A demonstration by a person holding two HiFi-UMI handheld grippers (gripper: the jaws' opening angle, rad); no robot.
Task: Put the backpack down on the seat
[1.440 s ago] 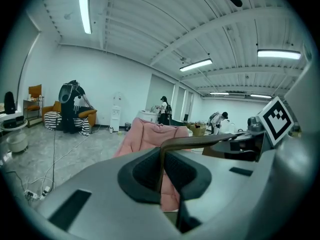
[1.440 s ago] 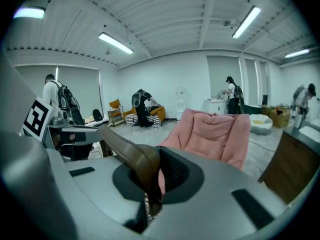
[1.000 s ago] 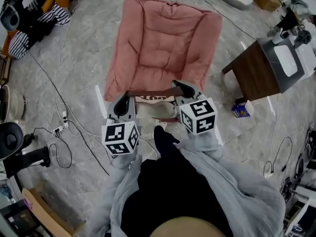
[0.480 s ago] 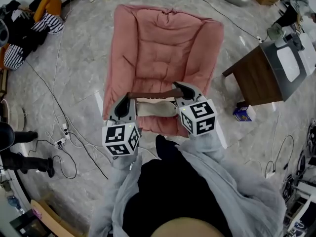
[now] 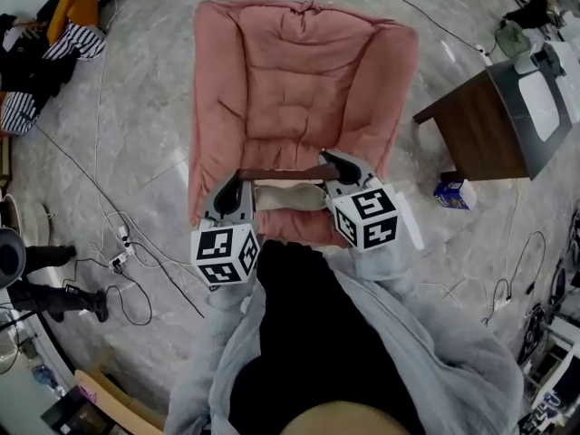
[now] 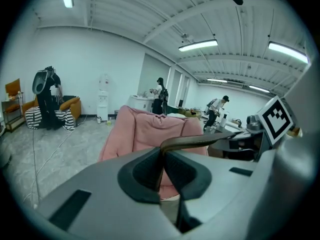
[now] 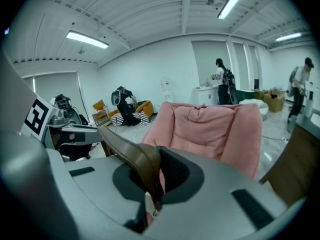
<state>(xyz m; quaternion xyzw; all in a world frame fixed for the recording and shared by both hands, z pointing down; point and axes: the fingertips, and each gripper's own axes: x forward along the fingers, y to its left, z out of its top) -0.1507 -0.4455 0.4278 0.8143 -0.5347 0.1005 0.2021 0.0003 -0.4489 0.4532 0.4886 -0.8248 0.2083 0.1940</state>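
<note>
A pink cushioned chair (image 5: 299, 89) stands on the marble floor ahead of me. My left gripper (image 5: 229, 188) and right gripper (image 5: 337, 163) are side by side over the chair's front edge. Each is shut on one end of a brown leather strap (image 5: 281, 172) stretched between them. The cream backpack body (image 5: 288, 198) hangs just below the strap, mostly hidden by the grippers. In the left gripper view the strap (image 6: 195, 141) comes out of the shut jaws of the left gripper (image 6: 162, 164) toward the chair (image 6: 150, 129). In the right gripper view the strap (image 7: 132, 151) folds through the right gripper (image 7: 152, 176).
A dark wooden side table (image 5: 489, 125) stands right of the chair, with a small blue box (image 5: 453, 193) on the floor beside it. Cables (image 5: 118, 238) trail across the floor at left. Clothes (image 5: 41, 43) are piled far left. People stand far back in the room.
The chair has come nearer in the head view. Both grippers, still holding the strap, now hang over the chair's front edge instead of short of it.
</note>
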